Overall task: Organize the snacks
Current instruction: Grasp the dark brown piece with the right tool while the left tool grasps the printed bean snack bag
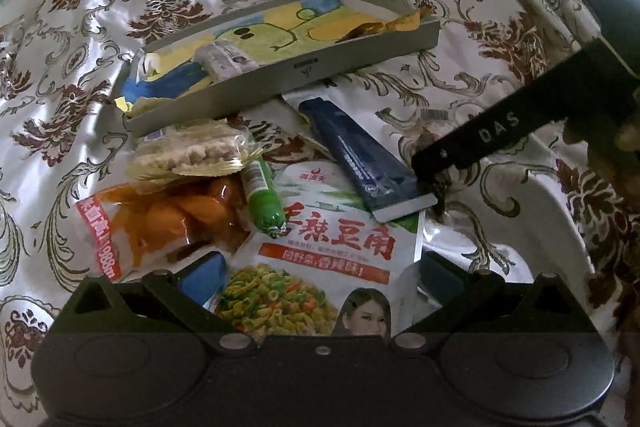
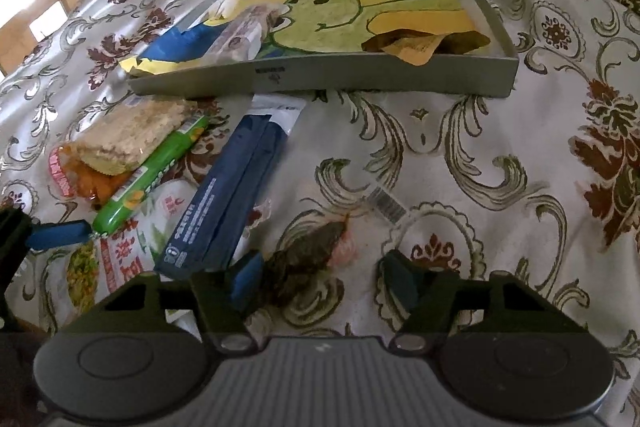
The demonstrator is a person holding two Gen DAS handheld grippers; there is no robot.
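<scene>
Grey cardboard forms the shallow tray (image 2: 384, 83), lined with a green cartoon drawing and resting on a floral satin cloth (image 2: 480, 155). Inside the tray, a clear-wrapped snack bar (image 2: 244, 33) lies toward its left end and a brown-yellow packet (image 2: 424, 45) sits at its right end. Just in front of the tray's left half the loose snacks are heaped: a puffed-rice cake pack (image 1: 192, 153) lies on a bag of orange pieces (image 1: 160, 223), a green sausage stick (image 1: 262, 197) leans beside them, and a navy sachet (image 1: 360, 163) lies across a large white bean-snack pouch (image 1: 332, 259).

The right gripper (image 2: 324, 277) is in front of the tray, its jaws standing apart on either side of a small clear packet with a dark filling (image 2: 312, 247); its left pad is close against the packet, but contact cannot be confirmed. The left gripper (image 1: 316, 277) hangs over the white pouch with blue pads (image 1: 206, 273) wide apart, touching nothing.
</scene>
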